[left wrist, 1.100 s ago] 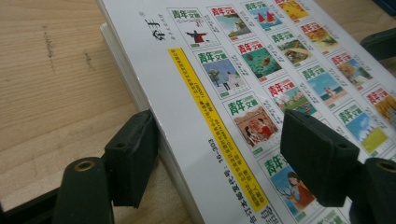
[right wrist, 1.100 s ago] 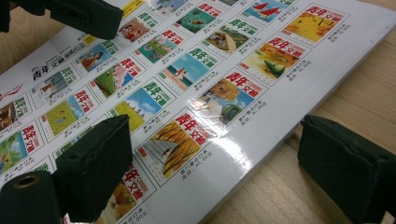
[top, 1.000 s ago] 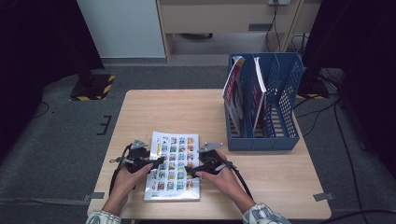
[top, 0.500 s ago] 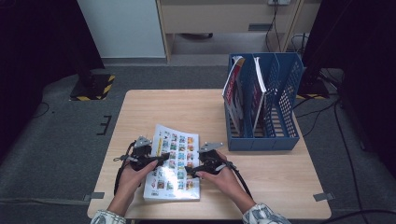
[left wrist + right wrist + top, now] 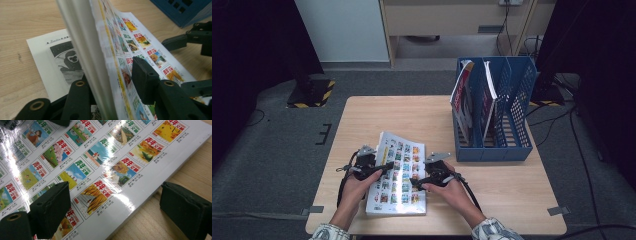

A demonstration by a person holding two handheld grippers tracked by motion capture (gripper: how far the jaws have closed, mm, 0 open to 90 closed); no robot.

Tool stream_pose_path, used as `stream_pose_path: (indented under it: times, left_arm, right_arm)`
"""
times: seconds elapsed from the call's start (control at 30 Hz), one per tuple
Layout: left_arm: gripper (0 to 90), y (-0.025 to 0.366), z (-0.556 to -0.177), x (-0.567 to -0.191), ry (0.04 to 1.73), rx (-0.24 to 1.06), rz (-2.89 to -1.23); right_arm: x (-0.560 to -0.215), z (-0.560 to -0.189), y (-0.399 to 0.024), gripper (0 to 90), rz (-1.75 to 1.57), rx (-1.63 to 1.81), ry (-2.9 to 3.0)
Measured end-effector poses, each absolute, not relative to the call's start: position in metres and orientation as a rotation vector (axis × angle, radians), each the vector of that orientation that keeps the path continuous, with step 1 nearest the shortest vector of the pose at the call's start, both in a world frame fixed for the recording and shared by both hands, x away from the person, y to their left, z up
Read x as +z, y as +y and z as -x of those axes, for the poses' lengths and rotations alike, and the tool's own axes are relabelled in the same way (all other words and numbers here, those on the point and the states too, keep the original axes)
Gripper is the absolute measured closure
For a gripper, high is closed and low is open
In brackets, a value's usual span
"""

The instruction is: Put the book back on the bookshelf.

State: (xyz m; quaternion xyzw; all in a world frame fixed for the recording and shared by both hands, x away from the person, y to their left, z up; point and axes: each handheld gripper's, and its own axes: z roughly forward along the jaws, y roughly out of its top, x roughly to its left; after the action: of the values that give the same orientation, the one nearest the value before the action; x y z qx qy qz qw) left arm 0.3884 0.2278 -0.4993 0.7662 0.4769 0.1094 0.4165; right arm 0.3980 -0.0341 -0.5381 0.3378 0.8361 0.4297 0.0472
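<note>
Grey carpet surrounds a pale wooden desk [image 5: 492,175], and everything below is placed relative to the blue file rack [image 5: 494,145] standing at its far right side. 2 or so magazines already stand upright in the rack's left slots. Left of the rack and nearer the person, a glossy magazine [image 5: 399,175] lies on the desk, its cover printed with rows of small colour pictures.

On the side of the magazine away from the rack, the left gripper [image 5: 379,170] straddles the raised cover and a thick sheaf of pages; its jaws have just been closing, with that sheaf between them, but a gap shows beside the right pad, so the grip looks not yet firm. In the left gripper view the lifted part [image 5: 100,57] bows upward while a black-and-white page stays flat beneath.

On the rack side, the right gripper [image 5: 417,182] rests half open across the magazine's edge [image 5: 140,202], 1 pad on the cover, the other over bare wood, holding nothing.

Judging by the bend, the magazine is light and floppy, and the shiny cover is likely slippery; gripping the whole thickness near the spine should stop it fanning open
</note>
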Motion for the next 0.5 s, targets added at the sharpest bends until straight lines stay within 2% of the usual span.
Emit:
stream_pose_path:
  times: [0.27,0.5]
  left_arm:
    - [58.4,0.2207,-0.3858,-0.5001,1.184,0.316,-1.958]
    - [70.7,0.2226,-0.3839,-0.5027,1.193,0.352,-1.928]
  right_arm:
    - [-0.5382,-0.3980,-0.0339,10.1,-1.031,1.312,2.548]
    - [-0.5381,-0.3980,-0.0341,10.0,-1.030,1.312,2.552]
